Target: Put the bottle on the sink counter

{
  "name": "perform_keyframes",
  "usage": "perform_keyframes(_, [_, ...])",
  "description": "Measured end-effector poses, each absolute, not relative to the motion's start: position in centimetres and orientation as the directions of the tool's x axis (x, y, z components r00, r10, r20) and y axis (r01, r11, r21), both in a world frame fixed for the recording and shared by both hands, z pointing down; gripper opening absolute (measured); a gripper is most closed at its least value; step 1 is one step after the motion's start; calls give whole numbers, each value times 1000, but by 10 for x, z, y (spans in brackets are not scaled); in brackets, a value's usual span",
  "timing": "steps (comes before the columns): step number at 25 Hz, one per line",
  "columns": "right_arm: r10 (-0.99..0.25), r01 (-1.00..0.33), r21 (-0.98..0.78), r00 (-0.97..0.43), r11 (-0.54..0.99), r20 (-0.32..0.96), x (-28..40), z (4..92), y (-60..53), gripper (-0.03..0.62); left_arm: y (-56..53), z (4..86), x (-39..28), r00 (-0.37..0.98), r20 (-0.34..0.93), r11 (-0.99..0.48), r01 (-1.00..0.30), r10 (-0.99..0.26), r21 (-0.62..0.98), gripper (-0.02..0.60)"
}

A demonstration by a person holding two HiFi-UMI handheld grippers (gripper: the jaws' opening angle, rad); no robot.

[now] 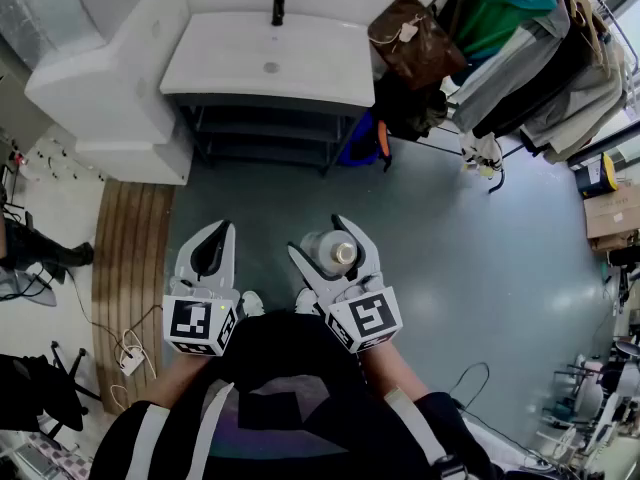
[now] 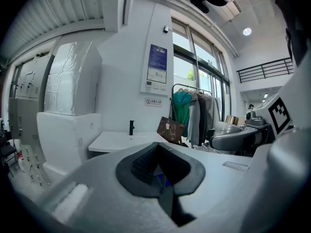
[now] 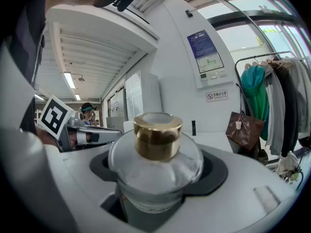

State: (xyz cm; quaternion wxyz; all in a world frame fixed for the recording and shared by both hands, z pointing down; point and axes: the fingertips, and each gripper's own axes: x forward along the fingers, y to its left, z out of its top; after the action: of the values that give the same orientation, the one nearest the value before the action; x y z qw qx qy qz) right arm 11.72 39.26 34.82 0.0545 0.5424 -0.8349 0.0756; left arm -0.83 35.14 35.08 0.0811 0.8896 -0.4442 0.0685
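Note:
A clear round glass bottle [image 1: 328, 252] with a gold cap [image 3: 157, 136] stands upright between the jaws of my right gripper [image 1: 325, 240], which is shut on its body [image 3: 155, 171]. My left gripper [image 1: 220, 233] hangs beside it on the left, shut with nothing in it; its dark pads [image 2: 146, 164] meet. Both grippers hover over the grey floor, well short of the white sink counter [image 1: 230, 63] with its black tap [image 1: 279, 5]. The counter [image 2: 114, 141] also shows straight ahead in the left gripper view.
A brown bag [image 1: 415, 33] and a rack of hanging clothes [image 1: 540, 48] stand right of the counter. A large white wrapped unit [image 1: 110, 78] sits to its left. A wooden strip [image 1: 130, 258] and cables [image 1: 130, 353] lie on the floor at left.

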Motion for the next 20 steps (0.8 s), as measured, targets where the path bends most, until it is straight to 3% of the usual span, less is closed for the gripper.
perform_keyframes(20, [-914, -923, -99, -382, 371, 135, 79, 334, 373, 346, 336, 350, -56, 612, 172, -604, -791, -772, 99, -2])
